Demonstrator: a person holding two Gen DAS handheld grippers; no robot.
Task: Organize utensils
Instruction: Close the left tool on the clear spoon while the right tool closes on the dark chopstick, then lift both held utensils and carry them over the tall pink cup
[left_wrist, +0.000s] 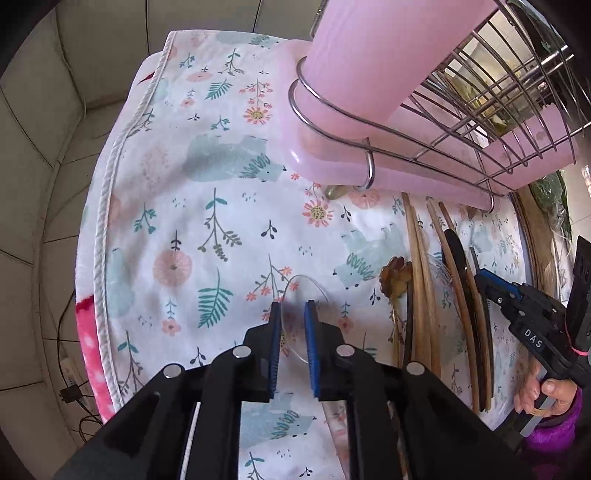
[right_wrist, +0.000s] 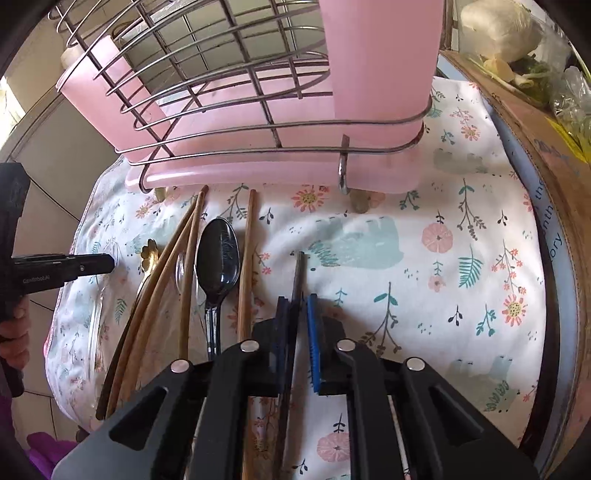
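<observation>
The left gripper (left_wrist: 291, 317) has its jaws nearly closed on a clear plastic spoon (left_wrist: 303, 295) whose bowl juts out beyond the fingertips over the floral cloth (left_wrist: 207, 192). To its right lie wooden chopsticks (right_wrist: 243, 266) and a black spoon (right_wrist: 218, 254). Right of those, the right gripper (right_wrist: 297, 314) is clamped on 1 dark chopstick (right_wrist: 298, 273), pointing toward the pink wire rack (right_wrist: 258, 110) ahead.
</observation>
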